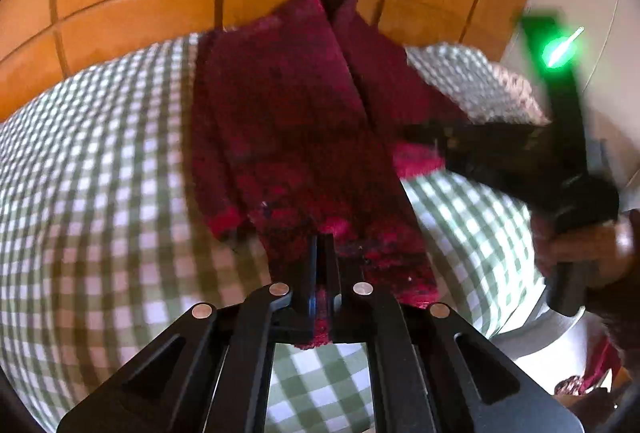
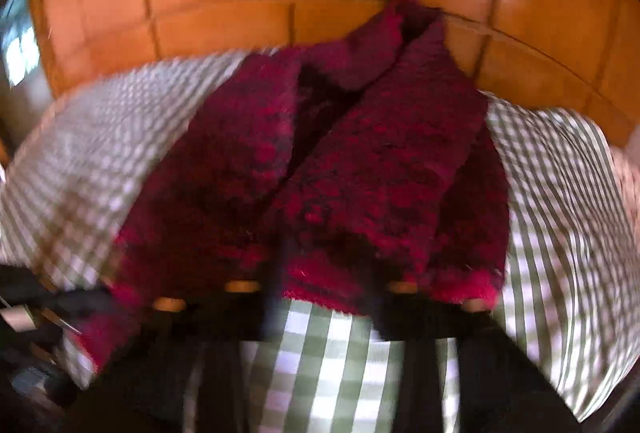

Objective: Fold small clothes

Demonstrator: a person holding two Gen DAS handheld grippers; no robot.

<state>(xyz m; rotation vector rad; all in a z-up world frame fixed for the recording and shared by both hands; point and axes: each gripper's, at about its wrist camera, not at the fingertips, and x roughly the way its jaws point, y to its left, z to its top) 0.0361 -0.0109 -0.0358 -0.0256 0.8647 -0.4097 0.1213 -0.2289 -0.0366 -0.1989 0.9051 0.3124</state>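
On the checked cloth [image 1: 100,161] lies the red garment [image 1: 288,121], its far end reaching the wooden wall [image 1: 140,5]. From the left wrist, the left gripper [image 1: 321,245] has its fingers together, clamped on the near hem; the right gripper [image 1: 452,145] is at the right edge. From the right wrist, the garment [image 2: 360,161] is blurred, and I cannot tell how those fingers stand.

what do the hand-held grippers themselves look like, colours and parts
The left hand-held gripper is matte black: two narrow flat fingers on angled linkage bars joined by round silver pins. The right hand-held gripper looks black too, with a glowing green light on its body, but it is blurred, so finer detail is unclear.
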